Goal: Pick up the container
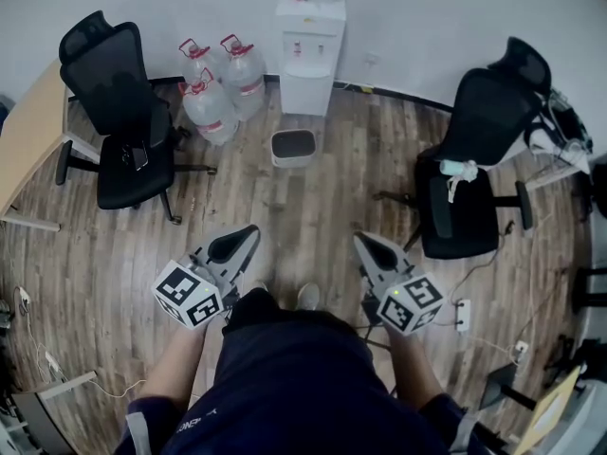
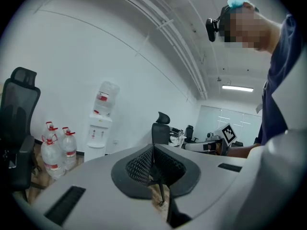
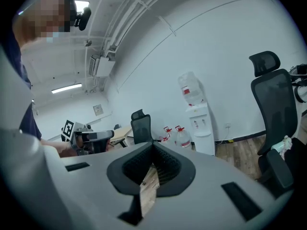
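Observation:
The container (image 1: 293, 146), a small white bin with a dark inside, stands on the wooden floor in front of the water dispenser (image 1: 309, 50). I hold both grippers at waist height, well short of it. My left gripper (image 1: 248, 232) is shut with nothing in it, its jaws pressed together (image 2: 153, 147). The right gripper (image 1: 361, 240) is likewise shut and holds nothing (image 3: 153, 145). Neither gripper view shows the bin; the closed jaws hide the floor ahead.
Three large water bottles (image 1: 216, 88) stand left of the dispenser. A black office chair (image 1: 123, 121) is at the left beside a wooden desk (image 1: 28, 136). Another black chair (image 1: 469, 173) is at the right. Cables and a power strip (image 1: 462, 315) lie by my right foot.

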{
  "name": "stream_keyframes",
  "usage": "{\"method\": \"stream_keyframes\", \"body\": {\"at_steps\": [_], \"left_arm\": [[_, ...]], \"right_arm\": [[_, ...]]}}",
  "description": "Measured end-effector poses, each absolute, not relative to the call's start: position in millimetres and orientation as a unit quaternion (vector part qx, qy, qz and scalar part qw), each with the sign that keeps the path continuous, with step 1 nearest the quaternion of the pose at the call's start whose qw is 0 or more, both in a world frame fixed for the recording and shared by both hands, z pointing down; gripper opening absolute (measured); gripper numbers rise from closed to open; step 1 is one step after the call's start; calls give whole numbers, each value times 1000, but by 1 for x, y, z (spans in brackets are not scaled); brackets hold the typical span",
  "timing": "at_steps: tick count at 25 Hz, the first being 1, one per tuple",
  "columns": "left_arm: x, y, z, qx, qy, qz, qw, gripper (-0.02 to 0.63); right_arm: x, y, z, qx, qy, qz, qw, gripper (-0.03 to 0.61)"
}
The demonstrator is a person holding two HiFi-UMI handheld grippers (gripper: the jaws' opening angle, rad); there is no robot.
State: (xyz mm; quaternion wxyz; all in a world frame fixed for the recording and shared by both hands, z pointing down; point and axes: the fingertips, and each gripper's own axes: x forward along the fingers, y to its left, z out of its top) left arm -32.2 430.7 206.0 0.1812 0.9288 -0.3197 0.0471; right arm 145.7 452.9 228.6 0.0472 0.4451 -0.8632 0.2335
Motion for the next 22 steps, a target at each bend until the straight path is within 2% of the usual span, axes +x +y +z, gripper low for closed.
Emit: {"method": "stream_keyframes", "body": {"at_steps": [9, 22], "left_arm": [[-12, 433, 213, 923, -333, 66, 181, 26], [-2, 336, 241, 917, -342, 56, 197, 26]], "right_arm": [[176, 451, 238, 434, -865, 250, 36, 17], [187, 363, 255, 425, -865, 259, 58, 17]]}}
